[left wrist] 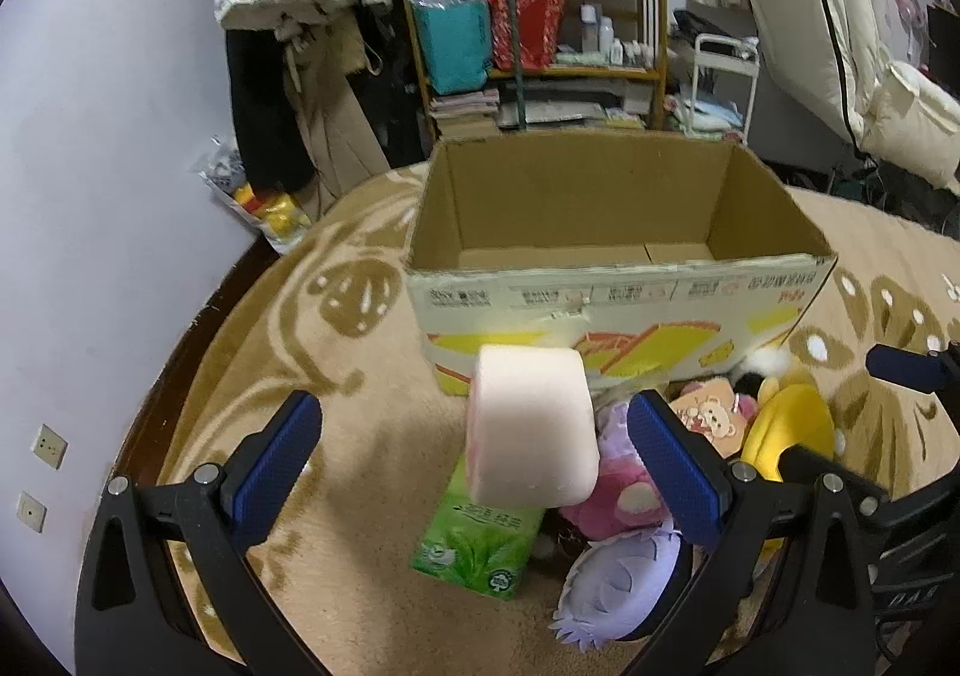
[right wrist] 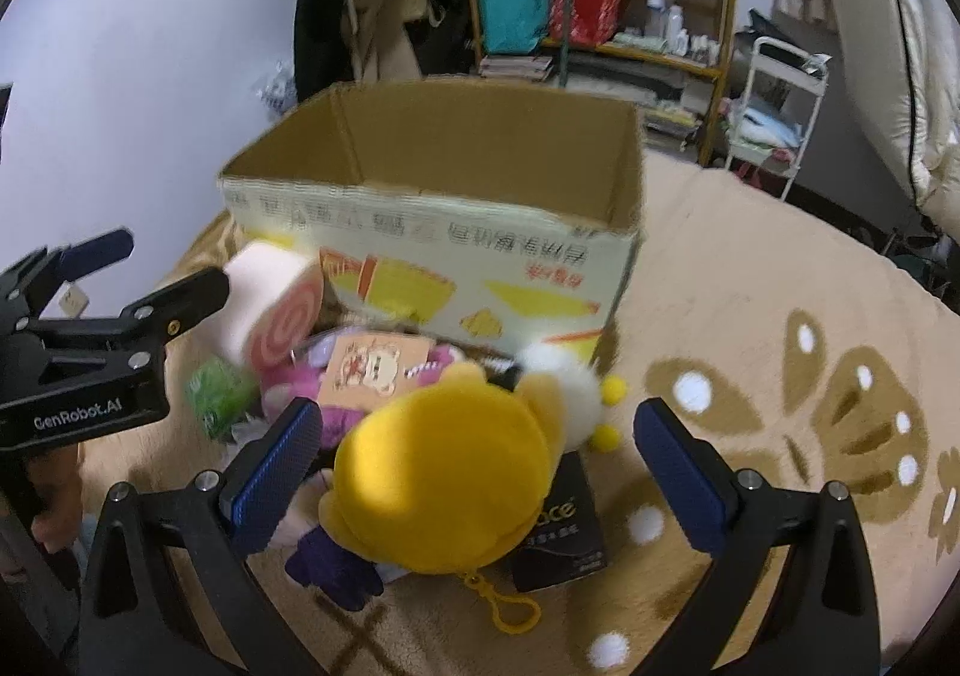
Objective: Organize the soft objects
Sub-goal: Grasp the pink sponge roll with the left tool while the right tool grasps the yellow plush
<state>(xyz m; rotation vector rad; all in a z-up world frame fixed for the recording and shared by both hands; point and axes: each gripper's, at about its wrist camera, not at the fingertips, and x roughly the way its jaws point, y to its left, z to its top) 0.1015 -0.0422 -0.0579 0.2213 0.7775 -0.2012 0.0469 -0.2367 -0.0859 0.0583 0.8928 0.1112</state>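
An open cardboard box [left wrist: 606,310] [right wrist: 456,238] stands on the beige patterned carpet. In front of it lies a pile of soft toys. A pink swirl-roll cushion [left wrist: 531,424] [right wrist: 270,310] sits between the wide-apart fingers of my left gripper [left wrist: 474,406], above a green tissue pack [left wrist: 480,544]; neither pad presses it. My right gripper [right wrist: 474,430] is open just over a yellow plush [right wrist: 444,466] [left wrist: 786,424] with a yellow clip. Also in the pile are a pink plush [left wrist: 612,490], a purple plush [left wrist: 618,574] and a bear-print pouch [right wrist: 372,370].
A black box [right wrist: 558,532] lies under the yellow plush, beside a white pom-pom toy [right wrist: 564,376]. Behind the cardboard box stand a cluttered wooden shelf [left wrist: 540,15], hanging coats [left wrist: 288,15] and a white cart [right wrist: 780,93]. A wall runs along the left.
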